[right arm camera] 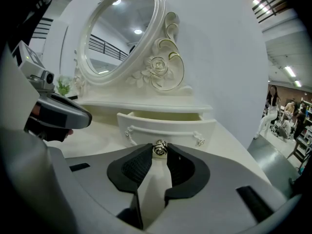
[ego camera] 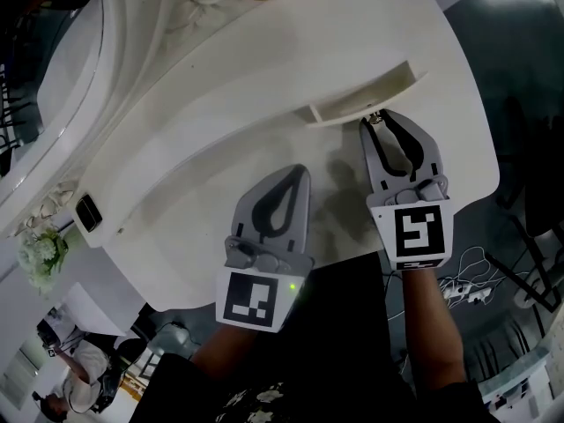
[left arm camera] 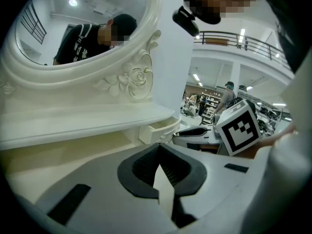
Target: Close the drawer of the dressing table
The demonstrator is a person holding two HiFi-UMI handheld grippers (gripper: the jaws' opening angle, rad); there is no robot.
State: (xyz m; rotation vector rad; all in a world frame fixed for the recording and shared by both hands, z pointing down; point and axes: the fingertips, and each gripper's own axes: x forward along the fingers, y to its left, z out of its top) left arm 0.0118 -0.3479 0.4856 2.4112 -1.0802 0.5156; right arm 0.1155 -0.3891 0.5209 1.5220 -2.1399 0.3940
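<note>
Drawer (right arm camera: 165, 126) stands open; right tongs (right arm camera: 160, 151) clamp its knob (right arm camera: 160, 147), placed to push it shut. Left tongs (left arm camera: 159, 150) closed on nothing, idle above worktop (ego camera: 203, 166).

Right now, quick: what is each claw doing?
Left claw: closed, holding nothing.
Right claw: closed on the knob of the open drawer.

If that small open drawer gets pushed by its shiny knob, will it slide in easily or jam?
The drawer looks small and shallow, so it is probably light and slides easily. Its knob is round and shiny, so the right gripper could slip on it. The knob sits mid-front, so skewing seems unlikely.
</note>
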